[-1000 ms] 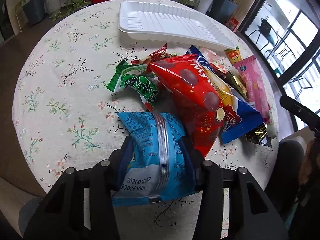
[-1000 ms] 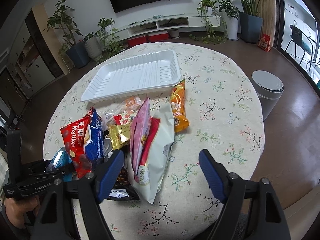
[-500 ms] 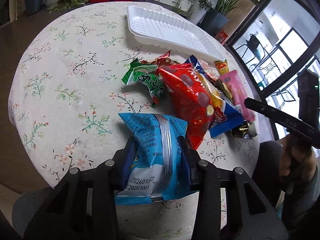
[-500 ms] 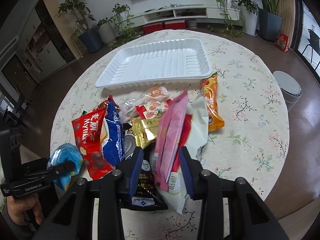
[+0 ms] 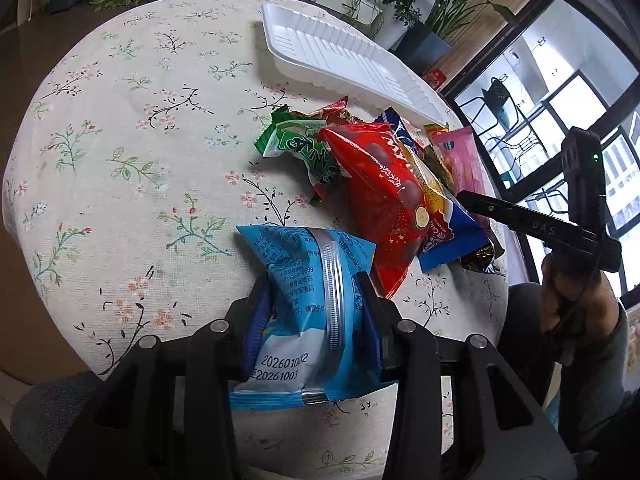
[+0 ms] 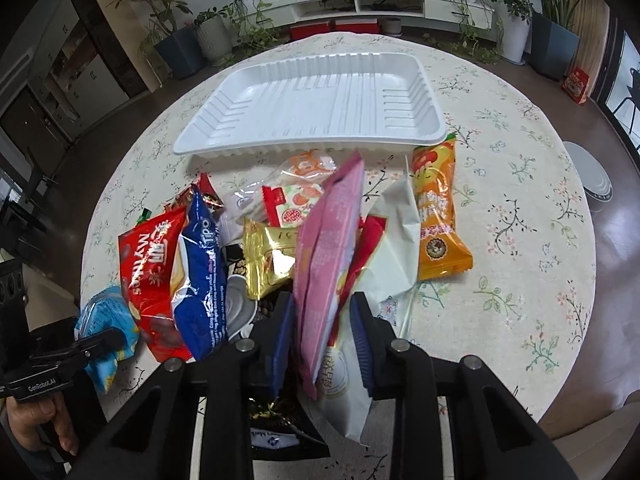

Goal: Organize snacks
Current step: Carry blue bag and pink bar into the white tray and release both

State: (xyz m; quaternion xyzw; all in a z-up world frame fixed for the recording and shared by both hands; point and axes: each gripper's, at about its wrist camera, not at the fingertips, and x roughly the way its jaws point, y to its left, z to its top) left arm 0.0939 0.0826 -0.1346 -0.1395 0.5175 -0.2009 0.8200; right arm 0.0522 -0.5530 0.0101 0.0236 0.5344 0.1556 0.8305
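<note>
My left gripper (image 5: 314,304) is shut on a light blue snack bag (image 5: 308,304) at the near edge of the round table; the bag also shows in the right wrist view (image 6: 106,316). My right gripper (image 6: 320,332) is shut on a pink snack packet (image 6: 328,248) together with the white bag (image 6: 344,384) beside it, in the pile. An empty white tray (image 6: 320,108) lies beyond the pile; it also shows in the left wrist view (image 5: 344,56). The pile holds a red bag (image 5: 384,204), a blue bag (image 6: 200,268), a green packet (image 5: 304,148), a gold packet (image 6: 268,256) and an orange packet (image 6: 438,216).
The floral tablecloth (image 5: 140,140) covers the round table. A white bin (image 6: 592,172) stands on the floor at the right. Potted plants (image 6: 176,32) and a low TV shelf (image 6: 360,4) line the far wall.
My right gripper moved forward into the pile and closed on the pink packet and white bag. My left gripper kept its hold on the blue bag and swung slightly.
</note>
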